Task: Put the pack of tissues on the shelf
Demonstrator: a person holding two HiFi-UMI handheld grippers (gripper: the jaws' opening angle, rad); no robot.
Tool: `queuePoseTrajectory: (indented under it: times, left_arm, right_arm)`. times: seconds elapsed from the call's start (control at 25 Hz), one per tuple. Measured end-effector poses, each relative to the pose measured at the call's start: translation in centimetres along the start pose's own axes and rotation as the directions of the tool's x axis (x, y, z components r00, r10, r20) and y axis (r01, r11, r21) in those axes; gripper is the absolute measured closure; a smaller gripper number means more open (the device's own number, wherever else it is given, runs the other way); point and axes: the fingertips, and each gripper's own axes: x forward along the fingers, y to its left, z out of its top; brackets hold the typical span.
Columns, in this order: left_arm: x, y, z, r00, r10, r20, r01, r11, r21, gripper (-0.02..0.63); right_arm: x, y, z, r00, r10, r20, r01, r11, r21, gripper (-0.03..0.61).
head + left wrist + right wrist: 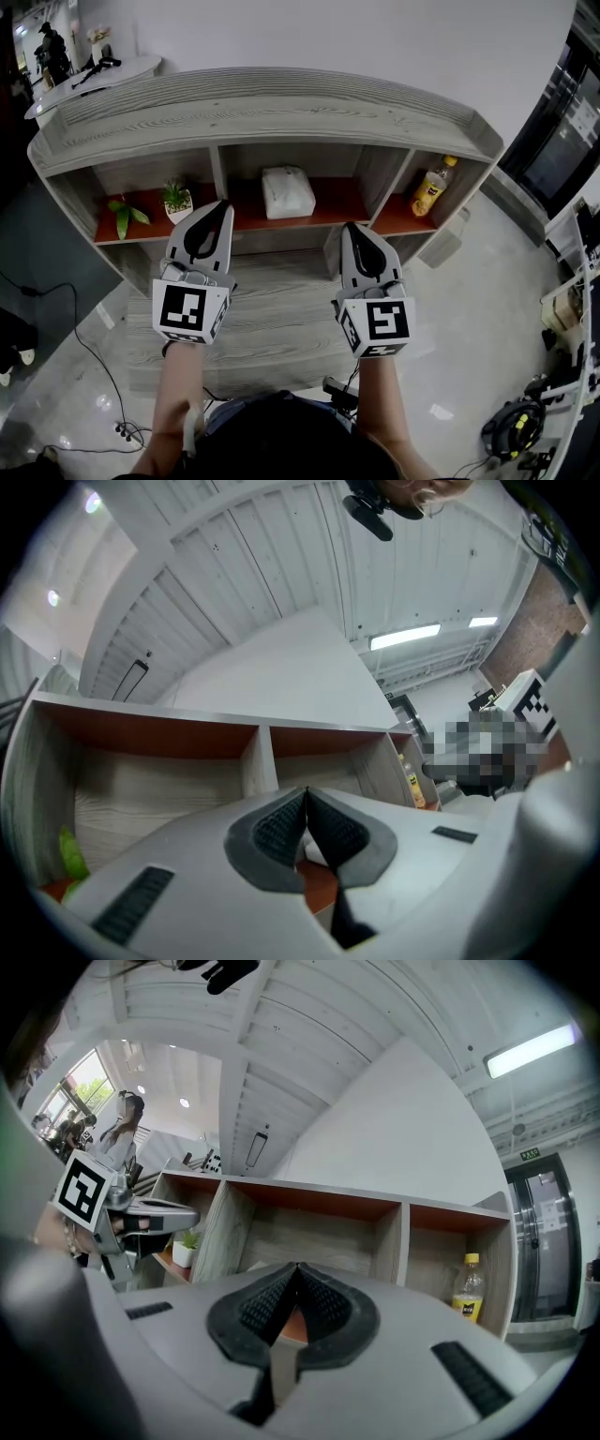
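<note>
- I see the white, plastic-wrapped tissue pack [288, 191] lying in the grey wooden shelf's [272, 105] middle compartment.
- My left gripper [218, 208] and right gripper [351, 229]: jaws closed together, empty.

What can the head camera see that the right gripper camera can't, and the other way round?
Only the head view shows the whole pack of tissues in the middle compartment and the floor cables. Only the right gripper view shows the ceiling light and a small green sign. Both show the shelf, the yellow bottle, the little potted plant and the left gripper.
</note>
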Motion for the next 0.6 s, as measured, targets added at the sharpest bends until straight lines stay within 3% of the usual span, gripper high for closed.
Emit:
queuePoseTrajectory:
  times: [0.6]
  left_arm:
    - [-0.16,0.20,0.08,1.000,0.010,0.009,-0.010,1.000,-0.002,0.601]
  right_arm:
    - [-0.24,-0.53,0.25,1.000,-0.019,0.003,0.019,1.000,0.006,0.563]
